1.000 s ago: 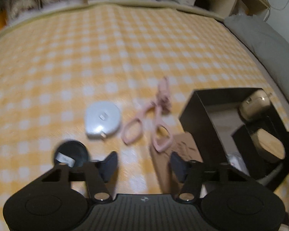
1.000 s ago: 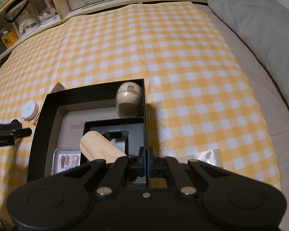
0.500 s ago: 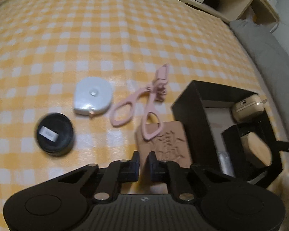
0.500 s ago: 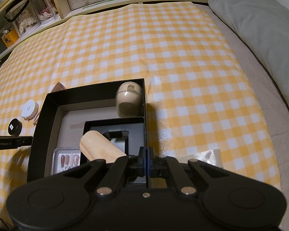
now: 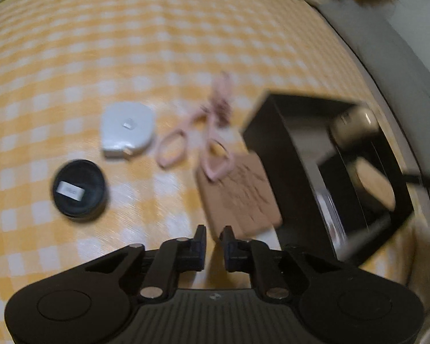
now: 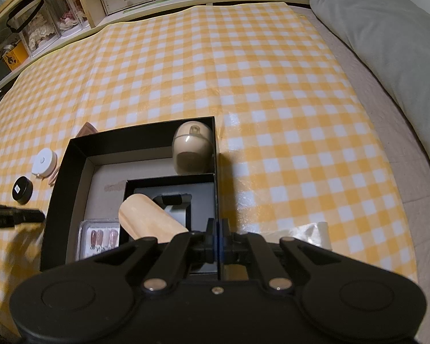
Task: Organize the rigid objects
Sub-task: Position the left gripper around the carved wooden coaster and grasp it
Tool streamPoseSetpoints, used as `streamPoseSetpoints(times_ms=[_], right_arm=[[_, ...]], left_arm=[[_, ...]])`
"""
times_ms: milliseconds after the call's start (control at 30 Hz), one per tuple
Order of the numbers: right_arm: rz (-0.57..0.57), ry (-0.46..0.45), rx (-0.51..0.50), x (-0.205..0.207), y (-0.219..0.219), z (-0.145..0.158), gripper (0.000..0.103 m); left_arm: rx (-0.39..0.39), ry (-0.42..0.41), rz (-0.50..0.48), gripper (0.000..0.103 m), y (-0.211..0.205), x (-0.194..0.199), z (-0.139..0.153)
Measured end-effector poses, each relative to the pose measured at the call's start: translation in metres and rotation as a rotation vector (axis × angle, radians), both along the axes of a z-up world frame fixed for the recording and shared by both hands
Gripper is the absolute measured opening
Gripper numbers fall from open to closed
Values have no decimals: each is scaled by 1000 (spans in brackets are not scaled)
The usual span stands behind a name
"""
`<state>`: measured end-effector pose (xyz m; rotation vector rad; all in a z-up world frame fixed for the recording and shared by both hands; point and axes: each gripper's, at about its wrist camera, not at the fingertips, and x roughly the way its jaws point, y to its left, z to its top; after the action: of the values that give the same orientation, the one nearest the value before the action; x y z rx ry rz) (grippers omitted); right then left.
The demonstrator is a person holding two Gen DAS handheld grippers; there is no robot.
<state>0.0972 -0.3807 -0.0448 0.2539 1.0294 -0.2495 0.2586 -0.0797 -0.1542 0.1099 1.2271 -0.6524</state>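
The left tongs have their two fingers close, with only a thin gap, and nothing sits between them. They float above the yellow checked cloth. Right in front of their tips lies a flat brown card with dark marks on it. Pink scissors rest past the card, and one pink loop lies on top of the card's far end. To the left of the scissors sits a white round tape measure. Nearer the tongs and farther left is a little black round tin with a white sticker. The left picture is blurry (so small marks are hard to read).

The right tongs are pinching the right wall of the big black box, near its close corner. Inside the box, ahead of these tongs, is a tan egg-shaped case in the far corner. Closer in is a smaller black box with a pale wooden piece leaning over its edge. A clear pack of fake nails lies at the left.
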Motion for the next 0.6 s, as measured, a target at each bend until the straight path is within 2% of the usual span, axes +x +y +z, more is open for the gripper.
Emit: streamPoseSetpoints(times_ms=[100, 167, 233, 400, 500, 600], right_arm=[[-8, -1, 6, 3, 1, -3, 2], [-7, -1, 6, 3, 1, -4, 2], [-4, 0, 3, 2, 0, -2, 2], [-3, 3, -1, 4, 0, -3, 2], [-1, 4, -4, 5, 2, -3, 2], [-1, 3, -4, 5, 2, -3, 2]], left_arm=[[82, -69, -80, 41, -10, -10, 0], [84, -105, -111, 64, -13, -14, -2], [83, -159, -159, 74, -18, -18, -2], [119, -320, -396, 81, -30, -28, -14], [167, -424, -530, 87, -35, -33, -25], [144, -510, -626, 96, -37, -36, -29]])
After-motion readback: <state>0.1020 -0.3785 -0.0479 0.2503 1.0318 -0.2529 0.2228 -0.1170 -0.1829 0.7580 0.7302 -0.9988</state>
